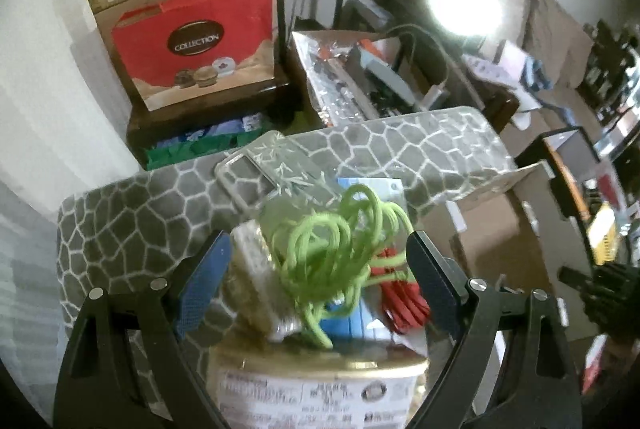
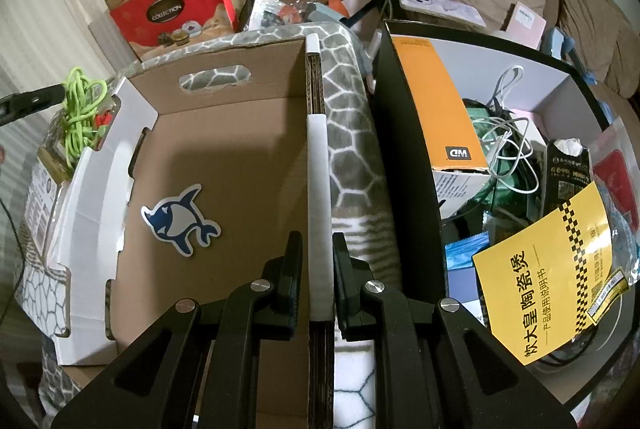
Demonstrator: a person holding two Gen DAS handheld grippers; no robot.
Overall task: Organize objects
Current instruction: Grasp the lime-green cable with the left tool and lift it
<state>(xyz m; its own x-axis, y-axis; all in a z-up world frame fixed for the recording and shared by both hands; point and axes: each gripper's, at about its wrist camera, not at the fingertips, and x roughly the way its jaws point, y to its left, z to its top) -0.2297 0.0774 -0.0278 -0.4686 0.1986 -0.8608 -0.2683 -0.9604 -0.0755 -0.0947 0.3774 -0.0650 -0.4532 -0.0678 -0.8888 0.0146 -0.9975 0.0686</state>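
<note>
In the left wrist view my left gripper (image 1: 318,257) is open around a tangle of green cord (image 1: 336,241) lying on a pile with a red cable bundle (image 1: 400,305), a clear phone case (image 1: 264,169) and a gold-lidded jar (image 1: 320,389). In the right wrist view my right gripper (image 2: 318,253) is shut on the right wall (image 2: 319,189) of an open cardboard box (image 2: 224,149), which holds only a shark sticker (image 2: 180,221). The green cord (image 2: 80,109) shows left of the box.
A black bin (image 2: 412,149) at the right holds an orange WD box (image 2: 444,109), white cables and a yellow manual (image 2: 560,277). Red gift boxes (image 2: 172,9) are stacked at the back left. Everything rests on a grey cobble-pattern blanket (image 2: 352,133).
</note>
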